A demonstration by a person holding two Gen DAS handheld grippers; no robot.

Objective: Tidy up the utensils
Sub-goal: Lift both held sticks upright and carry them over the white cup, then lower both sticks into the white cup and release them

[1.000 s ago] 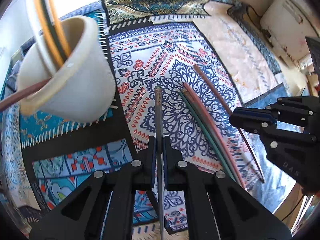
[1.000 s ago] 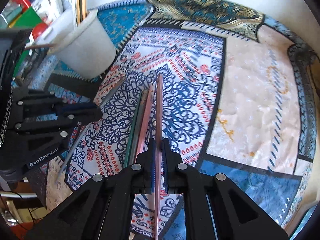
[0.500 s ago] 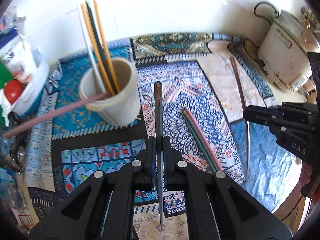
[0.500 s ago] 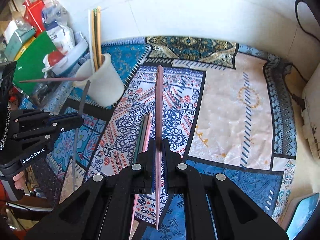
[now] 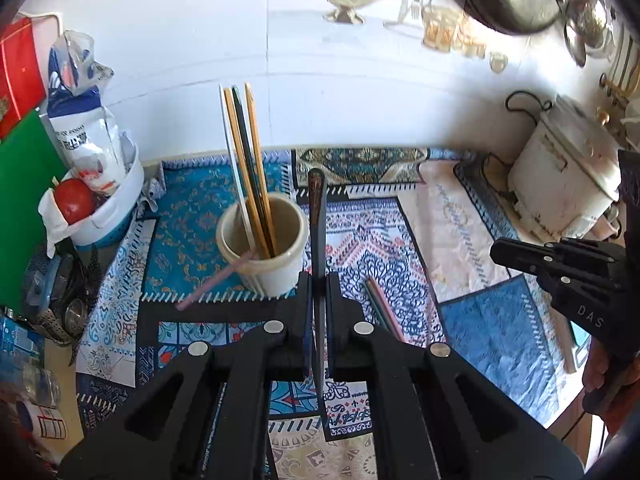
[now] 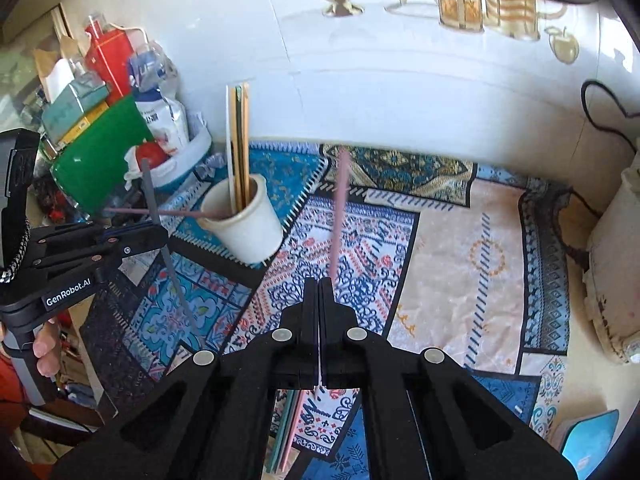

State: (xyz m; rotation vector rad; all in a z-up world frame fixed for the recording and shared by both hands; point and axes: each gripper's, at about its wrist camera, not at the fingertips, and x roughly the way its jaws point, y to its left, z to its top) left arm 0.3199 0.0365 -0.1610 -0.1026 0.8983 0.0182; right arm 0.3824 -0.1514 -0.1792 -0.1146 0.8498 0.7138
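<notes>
My left gripper [image 5: 318,280] is shut on a dark chopstick [image 5: 317,216], held above the patterned cloth [image 5: 496,320] just right of the cream cup [image 5: 276,272]. The cup holds several upright chopsticks [image 5: 248,160], and a pink one [image 5: 212,286] leans out of it to the left. My right gripper [image 6: 319,284] is closing tight on a pink chopstick [image 6: 339,208] that points toward the back wall. A green and a pink chopstick [image 5: 382,310] lie together on the cloth between the grippers. From the right wrist, the left gripper [image 6: 154,236] and its dark stick [image 6: 160,232] show in front of the cup [image 6: 248,236].
A white cooker [image 5: 560,184] stands at the back right with its cord. A white tub [image 5: 116,208] with a tomato and a bag, and a green board [image 5: 24,200], crowd the left side. The tiled wall closes the back. A person's hand [image 6: 46,348] holds the left gripper's handle.
Both grippers have risen off the cloth with their chopsticks and tilted up. The cup and the two lying chopsticks now sit lower and farther away, and the wall has come into view.
</notes>
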